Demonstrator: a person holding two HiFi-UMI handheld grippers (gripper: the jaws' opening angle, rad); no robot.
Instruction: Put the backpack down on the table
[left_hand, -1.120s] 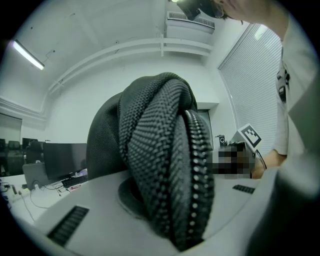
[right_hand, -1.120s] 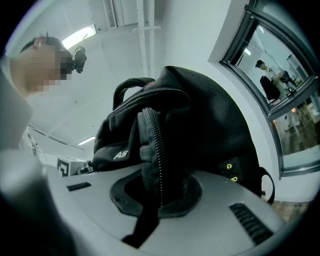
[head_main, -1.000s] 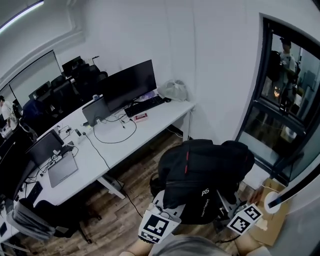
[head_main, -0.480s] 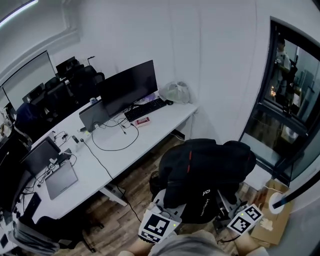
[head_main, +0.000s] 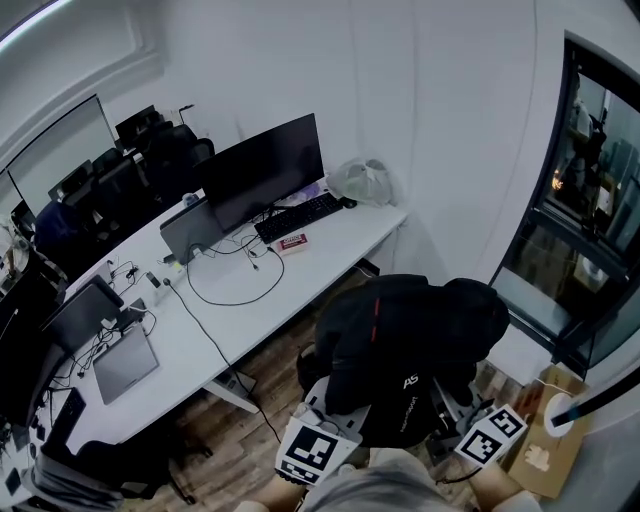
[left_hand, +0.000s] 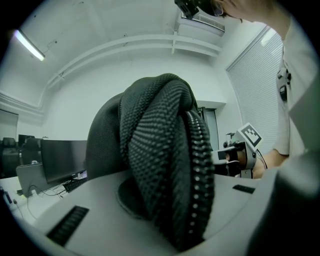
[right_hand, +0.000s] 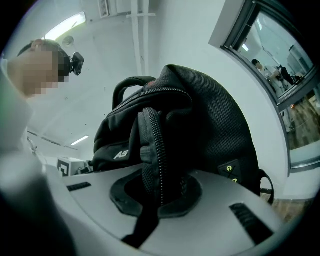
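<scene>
My left gripper (head_main: 322, 412) is clamped on a thick fold of black mesh edged with zipper teeth. My right gripper (head_main: 455, 410) is pinched nearly flat on a zippered seam. Both folds belong to the backpack (head_main: 405, 345), which hangs between the 2 grippers above the wood floor (head_main: 260, 370), well apart from the bench (head_main: 330, 245). In the head view the bench lies ahead and to the left of the bag, so the left gripper is the nearer 1 and would lead. The bench's long axis runs from lower left to upper right. Its right end, in front of the keyboard (head_main: 298, 213) and past a small red box (head_main: 292, 242), looks like the barest landing spot, while a cable loop (head_main: 232, 300) sits further left. I judge the carry unfinished: the bag has yet to cross over the bench edge before lowering.
</scene>
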